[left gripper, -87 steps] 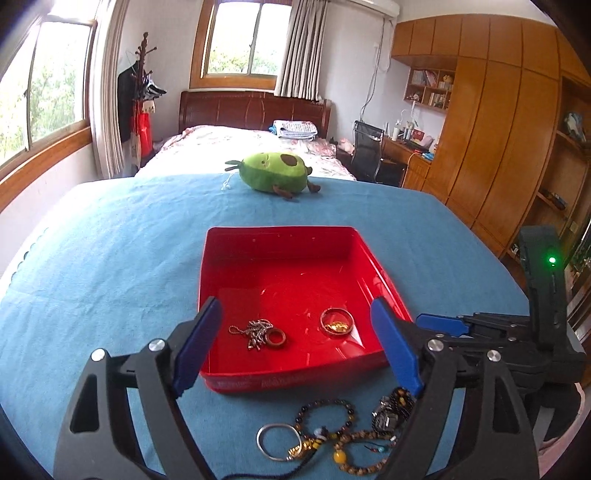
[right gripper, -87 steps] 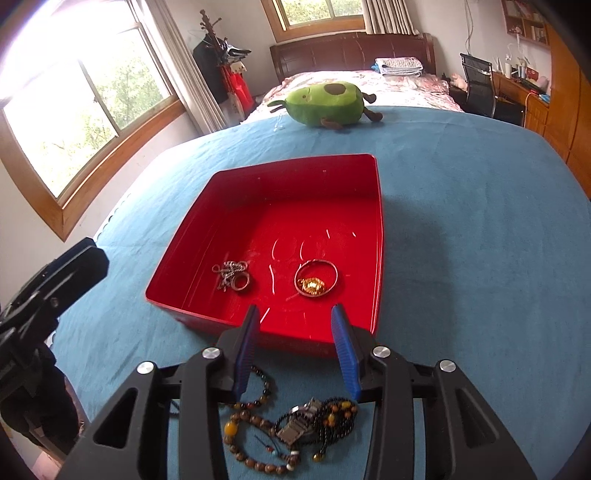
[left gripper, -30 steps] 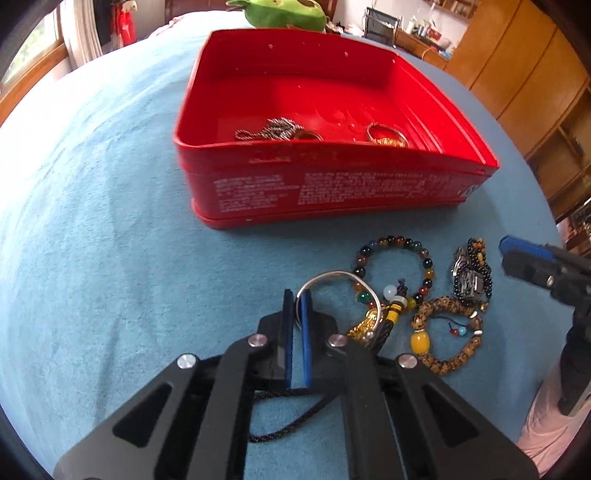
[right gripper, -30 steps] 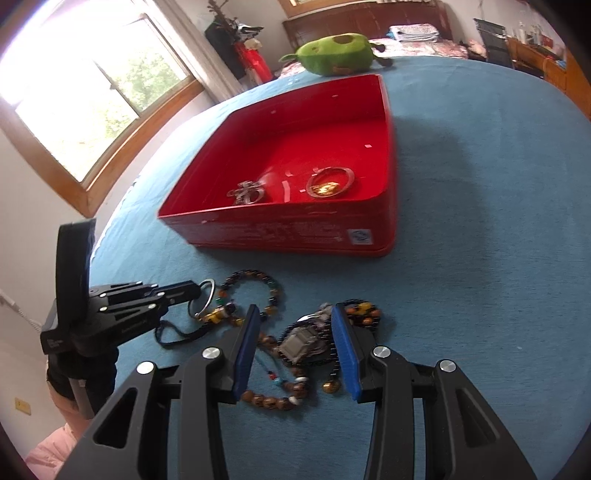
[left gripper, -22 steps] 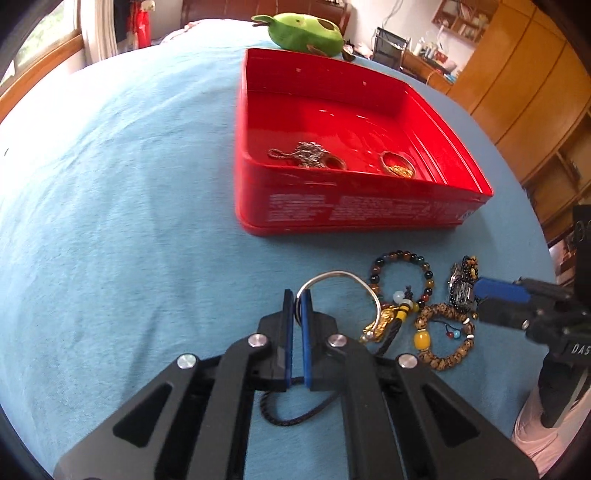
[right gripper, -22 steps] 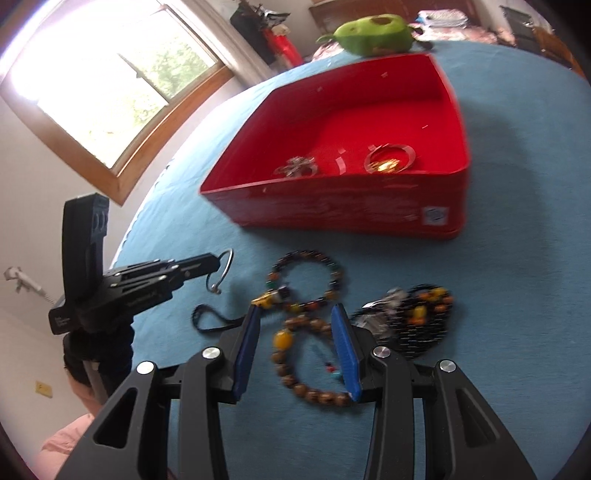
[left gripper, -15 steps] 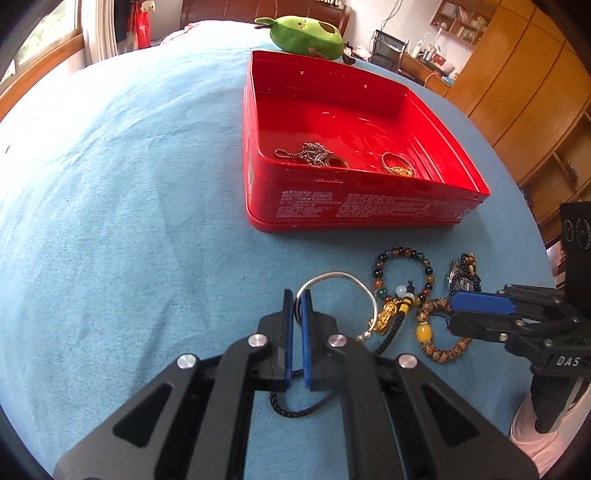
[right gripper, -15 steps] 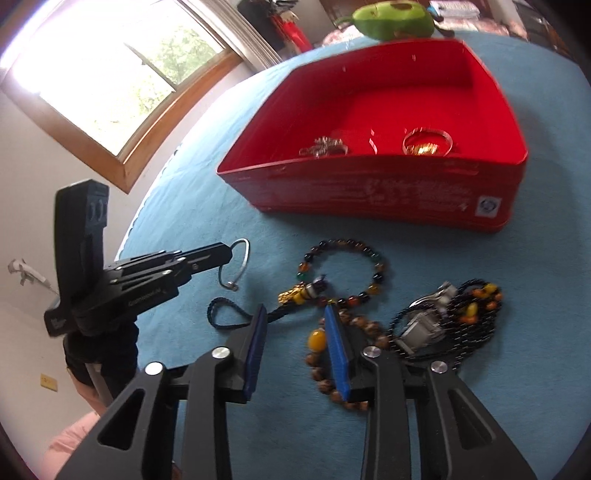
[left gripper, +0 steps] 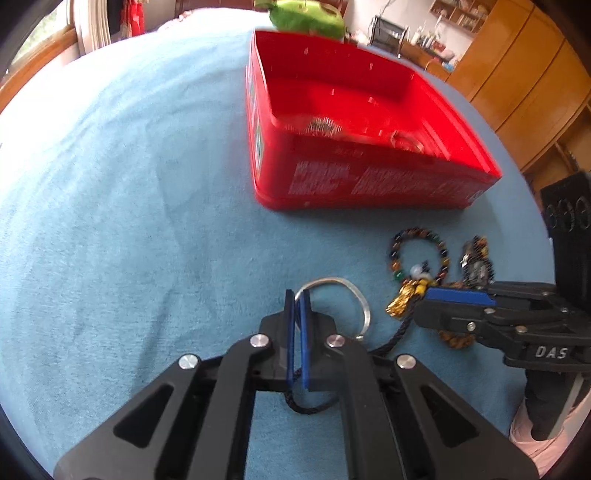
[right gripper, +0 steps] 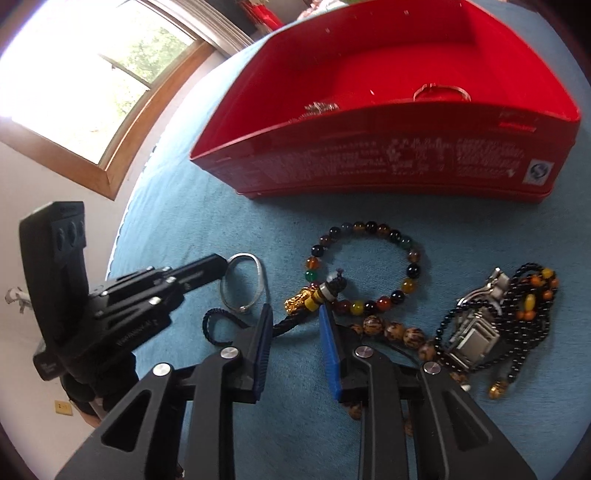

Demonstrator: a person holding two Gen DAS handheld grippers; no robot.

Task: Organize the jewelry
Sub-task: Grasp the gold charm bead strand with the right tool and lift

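Note:
My left gripper (left gripper: 297, 295) is shut on a silver bangle (left gripper: 343, 286), held just above the blue cloth; it also shows in the right wrist view (right gripper: 245, 284). My right gripper (right gripper: 295, 314) is open, its fingers either side of a black cord with a gold charm (right gripper: 299, 299); it shows from the side in the left wrist view (left gripper: 428, 295). A bracelet of coloured beads (right gripper: 369, 266), a brown bead bracelet (right gripper: 395, 330) and a watch tangled in black beads (right gripper: 487, 325) lie before the red tray (right gripper: 388, 155). The tray holds a chain (left gripper: 319, 123) and a gold ring (left gripper: 406, 140).
A green plush toy (left gripper: 306, 16) lies beyond the tray (left gripper: 369, 181). The blue cloth (left gripper: 129, 203) stretches to the left. A window (right gripper: 110, 66) is on the left, wooden cupboards (left gripper: 524, 81) on the right.
My left gripper has swung left and lifted the silver bangle clear of the pile. My right gripper has dropped lower and forward, its fingers now around the black cord by the gold charm.

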